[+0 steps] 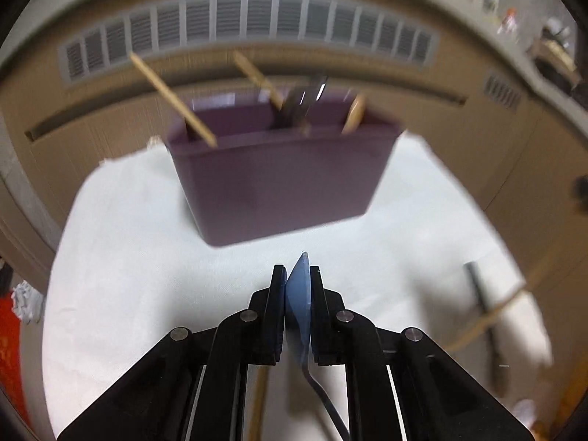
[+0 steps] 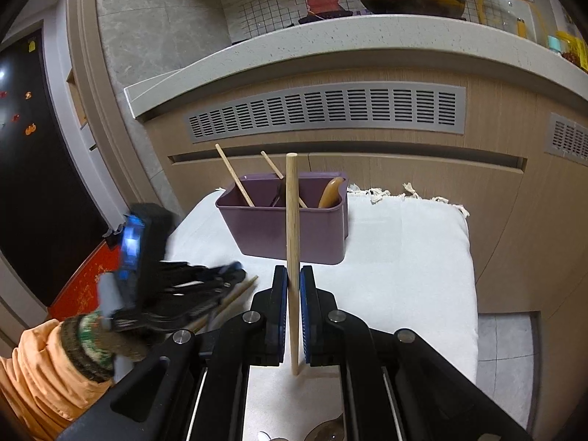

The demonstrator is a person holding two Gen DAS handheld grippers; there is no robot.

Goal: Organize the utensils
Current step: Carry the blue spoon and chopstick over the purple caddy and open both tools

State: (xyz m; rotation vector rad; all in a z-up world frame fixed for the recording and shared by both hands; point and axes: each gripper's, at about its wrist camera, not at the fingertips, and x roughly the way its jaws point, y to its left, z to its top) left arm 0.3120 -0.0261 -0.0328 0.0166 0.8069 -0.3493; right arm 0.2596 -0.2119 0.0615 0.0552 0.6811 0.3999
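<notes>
The right gripper (image 2: 293, 290) is pinching a single wooden chopstick (image 2: 292, 242) upright between its blue pads, short of the purple utensil caddy (image 2: 283, 231) that is standing on the white cloth (image 2: 404, 257). The left gripper (image 1: 297, 275) is pressed together as well; in its blurred view the jaws are showing only a bulging blue pad and, possibly, a thin dark handle (image 1: 323, 397) running down below them, so whether it is gripping anything I cannot tell.

The chopstick is being held low on its shaft, with most of its length standing free above the pads. With so thin and smooth a stick it is likely to pivot or slide in the grip, then strike the caddy's front wall or rim rather than dropping inside.

The caddy is already holding two slanting chopsticks (image 2: 235, 176) in its left part, dark utensils in the middle and a wooden spoon (image 2: 330, 193) on the right, and these are crowding the opening. Another wooden stick (image 2: 235, 294) is lying on the cloth beside the left gripper, whose hand in a knitted glove (image 2: 95, 345) is working close to the right gripper's path.
</notes>
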